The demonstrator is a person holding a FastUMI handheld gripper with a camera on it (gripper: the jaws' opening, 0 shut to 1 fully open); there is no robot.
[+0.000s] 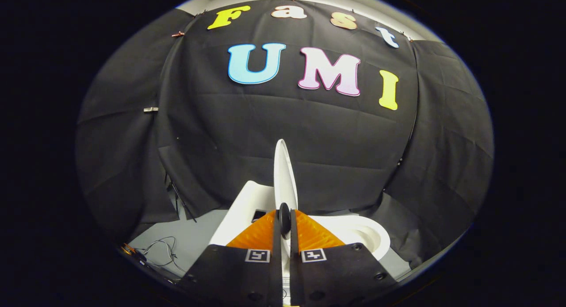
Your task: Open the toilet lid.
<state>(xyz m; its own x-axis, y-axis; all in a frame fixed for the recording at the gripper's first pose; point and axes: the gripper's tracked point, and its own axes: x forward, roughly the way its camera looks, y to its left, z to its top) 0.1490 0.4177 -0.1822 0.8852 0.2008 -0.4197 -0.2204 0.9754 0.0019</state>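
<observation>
We see the gripper (285, 220) nearly closed, both fingers pinching the lower edge of the toilet lid (284, 176) (standing upright, edge-on). The open toilet bowl (365, 236) sits just beyond the fingers.

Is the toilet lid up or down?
Up: the lid stands on edge between the gripper fingers, with the bowl uncovered beside it.

The gripper (285, 219) points level and forward; its two fingers (261, 236) stand nearly together, a thin gap between them; both press on the raised toilet lid's (284, 174) lower edge, pinched upright.
</observation>
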